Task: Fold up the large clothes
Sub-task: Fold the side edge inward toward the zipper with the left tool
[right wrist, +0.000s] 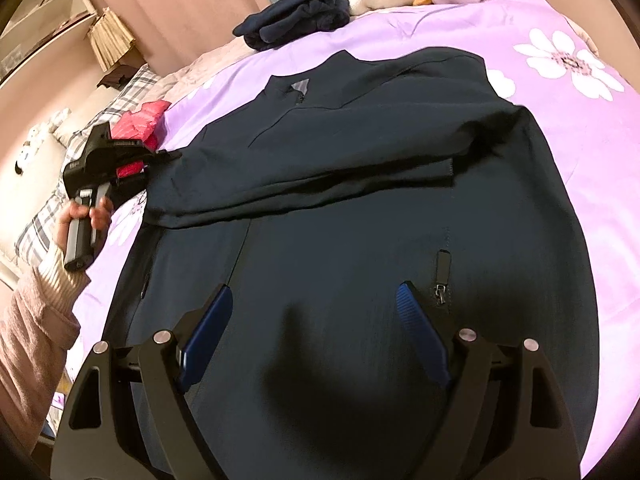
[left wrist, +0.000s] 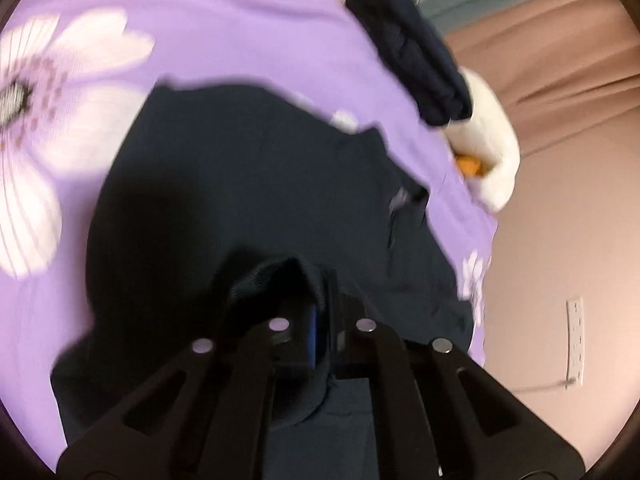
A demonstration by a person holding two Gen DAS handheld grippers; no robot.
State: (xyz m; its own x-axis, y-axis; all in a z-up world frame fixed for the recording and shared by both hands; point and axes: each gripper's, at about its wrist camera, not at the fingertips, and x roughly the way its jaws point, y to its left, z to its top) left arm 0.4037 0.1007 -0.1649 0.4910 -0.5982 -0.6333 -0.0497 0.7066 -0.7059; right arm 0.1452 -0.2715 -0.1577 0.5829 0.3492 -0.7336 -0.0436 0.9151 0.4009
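Here, jacket (right wrist: 360, 240): we have it spread front-up on the bed (right wrist: 580, 128), one sleeve (right wrist: 304, 188) laid across the chest.
Left gripper (left wrist: 316, 332): clamped on a fold of the dark fabric, likely the sleeve cuff, to carry it inward.
Right gripper (right wrist: 316, 320): jaws wide apart, holding nothing, hovering over the lower front, probably ready to pin or take the hem.
Folded dark clothes (right wrist: 296, 16): parked near the bed's far edge, clear of our work.

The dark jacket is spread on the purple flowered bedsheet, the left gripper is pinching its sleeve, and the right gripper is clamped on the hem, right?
Not quite: the right gripper is open, hovering over the jacket, as the right wrist view shows.
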